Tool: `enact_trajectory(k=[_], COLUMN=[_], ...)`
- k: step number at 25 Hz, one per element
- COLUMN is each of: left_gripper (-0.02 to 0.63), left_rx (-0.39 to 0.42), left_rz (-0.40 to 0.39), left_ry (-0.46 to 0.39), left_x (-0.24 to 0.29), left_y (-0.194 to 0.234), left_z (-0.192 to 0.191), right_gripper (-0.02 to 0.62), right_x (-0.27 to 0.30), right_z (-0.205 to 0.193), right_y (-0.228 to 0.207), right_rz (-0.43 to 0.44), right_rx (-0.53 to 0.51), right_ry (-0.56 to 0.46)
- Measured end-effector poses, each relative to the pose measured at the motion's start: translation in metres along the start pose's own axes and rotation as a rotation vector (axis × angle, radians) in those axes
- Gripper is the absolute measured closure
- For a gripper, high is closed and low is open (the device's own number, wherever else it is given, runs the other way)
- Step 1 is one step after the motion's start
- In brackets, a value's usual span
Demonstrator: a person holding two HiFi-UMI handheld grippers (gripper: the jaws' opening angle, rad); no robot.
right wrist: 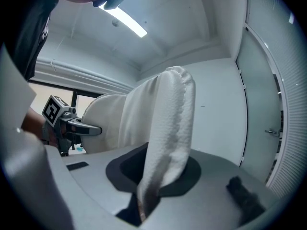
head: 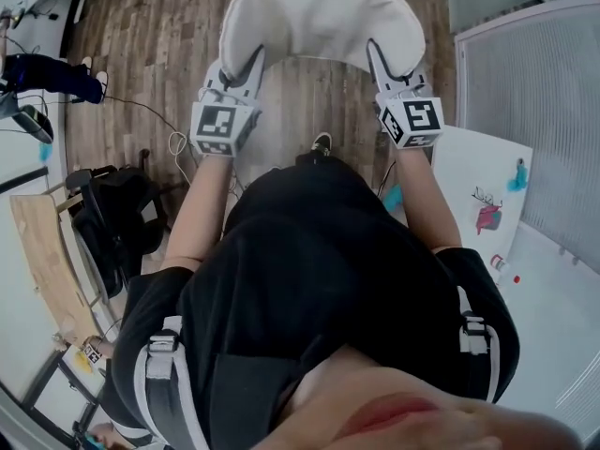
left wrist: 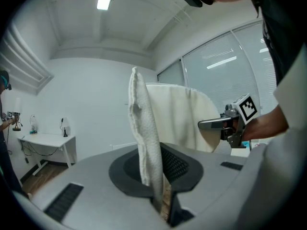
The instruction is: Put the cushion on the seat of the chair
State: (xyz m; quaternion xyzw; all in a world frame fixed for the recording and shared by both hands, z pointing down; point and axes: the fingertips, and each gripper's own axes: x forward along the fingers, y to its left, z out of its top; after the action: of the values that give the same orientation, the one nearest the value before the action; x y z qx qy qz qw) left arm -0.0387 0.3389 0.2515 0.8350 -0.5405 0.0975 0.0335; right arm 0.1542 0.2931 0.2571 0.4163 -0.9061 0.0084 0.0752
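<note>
While the left gripper point(head: 253, 59) and right gripper point(head: 377, 52) each pinch one end, the cushion point(head: 319, 12) stretches sideways between them — out front.

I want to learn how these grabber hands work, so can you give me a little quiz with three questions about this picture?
1. True or false: the left gripper and the right gripper are both shut on the white cushion.
2. Pick one: in the head view, which part of the cushion does the left gripper pinch? A) its left edge B) its right edge C) its middle
3. Fill in the gap: the floor seen beside the cushion looks like ____ planks.

Key: 1 true; 2 A; 3 wooden.
</note>
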Motion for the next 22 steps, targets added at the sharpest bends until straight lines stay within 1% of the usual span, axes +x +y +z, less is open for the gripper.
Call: enact_trajectory(k=[3,7,11,18,22], left_gripper=[0.555,0.555,0.555,0.555,0.555], left_rx=[0.003,0.000,0.001,0.009,0.006], left_rz=[0.012,0.034,0.045,0.052,0.043], left_ry=[0.007,0.015,0.021,0.022,0.018], left_x=[0.020,0.036,0.050,0.069,0.085], left_y=[-0.008,-0.012,-0.015,0.000,0.017], left_z=[0.003,0.005,0.005,0.011,0.010], right_gripper=[0.538,0.538,0.538,0.538,0.538], right_x=[0.004,0.009,0.016,0.036,0.056], right_z=[-0.004,-0.006,-0.010,-0.003,-0.004], right_y=[-0.021,-0.037,-0.054,-0.065,-0.072], right_rz=[0.020,0.061,0.076,0.080,0.069], right_rx=[0.013,0.018,0.024,0.023,0.018], right_ry=[-0.010,-0.026,-0.023,-0.012,-0.004])
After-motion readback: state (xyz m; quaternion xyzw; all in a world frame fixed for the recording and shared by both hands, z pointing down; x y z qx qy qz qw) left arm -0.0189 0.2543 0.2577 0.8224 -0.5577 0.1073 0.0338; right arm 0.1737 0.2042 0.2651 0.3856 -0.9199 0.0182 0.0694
